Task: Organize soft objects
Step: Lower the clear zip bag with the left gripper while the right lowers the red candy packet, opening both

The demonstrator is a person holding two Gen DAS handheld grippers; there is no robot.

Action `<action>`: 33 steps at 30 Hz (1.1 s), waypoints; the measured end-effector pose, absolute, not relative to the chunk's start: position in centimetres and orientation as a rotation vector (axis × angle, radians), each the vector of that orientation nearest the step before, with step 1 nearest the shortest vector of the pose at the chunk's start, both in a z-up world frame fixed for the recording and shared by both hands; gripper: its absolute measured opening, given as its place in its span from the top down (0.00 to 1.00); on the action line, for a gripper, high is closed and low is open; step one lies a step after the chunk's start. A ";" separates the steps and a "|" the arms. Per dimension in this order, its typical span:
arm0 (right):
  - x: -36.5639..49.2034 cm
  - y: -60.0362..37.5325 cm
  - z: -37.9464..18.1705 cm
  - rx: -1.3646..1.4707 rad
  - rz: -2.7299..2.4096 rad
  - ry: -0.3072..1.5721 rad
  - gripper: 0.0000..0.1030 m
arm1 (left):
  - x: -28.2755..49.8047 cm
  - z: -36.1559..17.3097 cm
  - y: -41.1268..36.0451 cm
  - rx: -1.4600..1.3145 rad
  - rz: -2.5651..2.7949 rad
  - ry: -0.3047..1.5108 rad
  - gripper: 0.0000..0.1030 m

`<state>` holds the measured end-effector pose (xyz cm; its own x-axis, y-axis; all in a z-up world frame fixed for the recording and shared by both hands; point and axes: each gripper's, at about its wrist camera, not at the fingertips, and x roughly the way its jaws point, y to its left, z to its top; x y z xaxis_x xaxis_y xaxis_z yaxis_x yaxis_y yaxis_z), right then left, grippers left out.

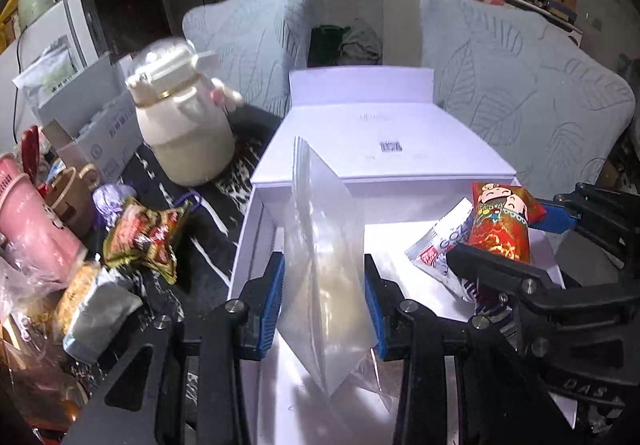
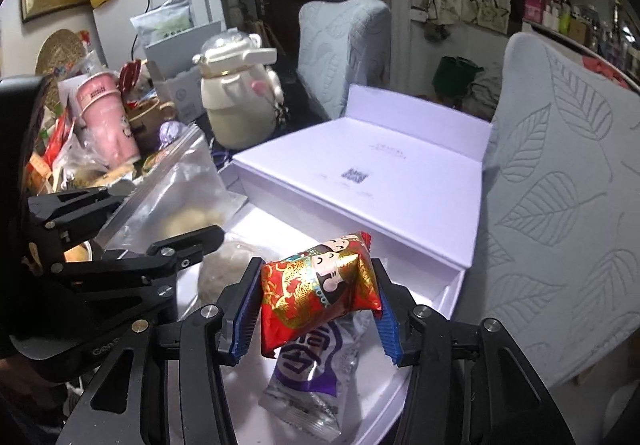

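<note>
Cluttered tabletop (image 1: 224, 201), white box (image 1: 256, 245) open. Left tool (image 1: 325, 303): clamped on clear bag (image 1: 324, 245), long axis upright, above the box floor. Right tool (image 2: 316, 311): jaws opening around red packet (image 2: 320, 285), white sachet (image 2: 316, 373) at 6 o'clock beneath.

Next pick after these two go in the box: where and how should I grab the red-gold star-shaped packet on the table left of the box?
Grip the red-gold star-shaped packet across its puffy middle, coming from above. It lies flat on the dark table, so its thin crimped points would probably slip, and clutter crowds its left side.
</note>
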<state>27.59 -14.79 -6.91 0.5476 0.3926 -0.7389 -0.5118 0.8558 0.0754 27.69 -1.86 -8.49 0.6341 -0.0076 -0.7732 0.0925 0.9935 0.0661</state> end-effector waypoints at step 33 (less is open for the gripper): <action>23.1 -17.8 -2.1 -0.119 0.474 0.783 0.35 | 24.5 -2.5 -2.3 0.040 0.030 0.872 0.61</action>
<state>23.14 -17.79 -2.11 0.6099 0.3657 -0.7030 -0.4528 0.8889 0.0696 24.46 -2.31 -2.46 0.6431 0.0427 -0.7646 -0.0100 0.9988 0.0474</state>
